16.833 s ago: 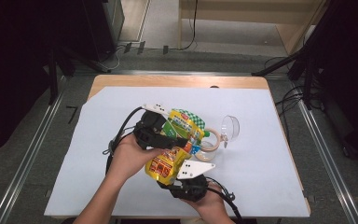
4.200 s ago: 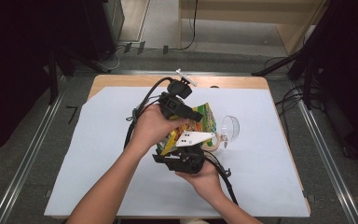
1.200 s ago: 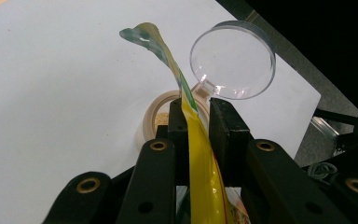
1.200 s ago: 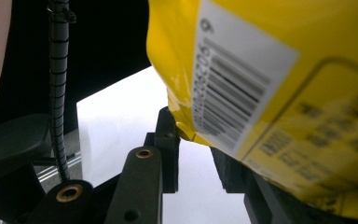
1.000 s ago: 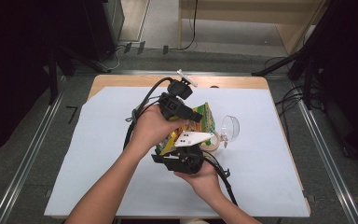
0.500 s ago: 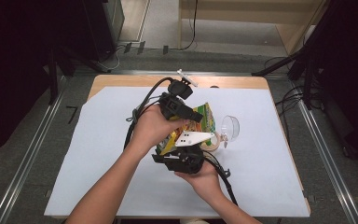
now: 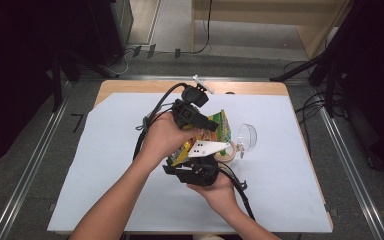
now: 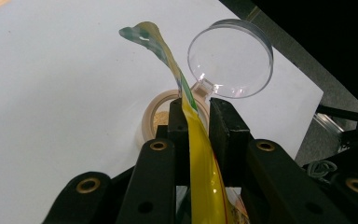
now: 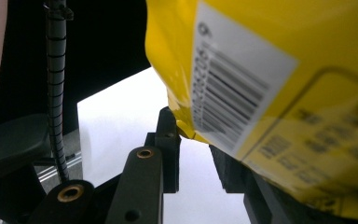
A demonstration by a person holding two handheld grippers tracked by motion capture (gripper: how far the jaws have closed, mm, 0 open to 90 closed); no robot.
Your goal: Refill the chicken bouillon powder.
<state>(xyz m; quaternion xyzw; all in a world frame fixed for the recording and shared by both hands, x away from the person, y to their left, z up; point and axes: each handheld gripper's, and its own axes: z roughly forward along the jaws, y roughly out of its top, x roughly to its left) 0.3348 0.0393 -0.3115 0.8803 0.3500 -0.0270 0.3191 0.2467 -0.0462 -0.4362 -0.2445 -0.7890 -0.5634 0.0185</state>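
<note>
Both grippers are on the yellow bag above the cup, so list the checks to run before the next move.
1. Left gripper clamps the bag edge: ok.
2. Right gripper has the bag's lower corner between its jaws: ok; firm pinch: cannot tell.
3. Cup stands below the bag: ok.
4. Clear lid off the cup: ok.
5. Bag opened: cannot tell.

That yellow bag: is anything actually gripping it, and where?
Both. The left hand-held gripper pinches the yellow bag along its thin edge; the right hand-held gripper clamps a corner.
</note>
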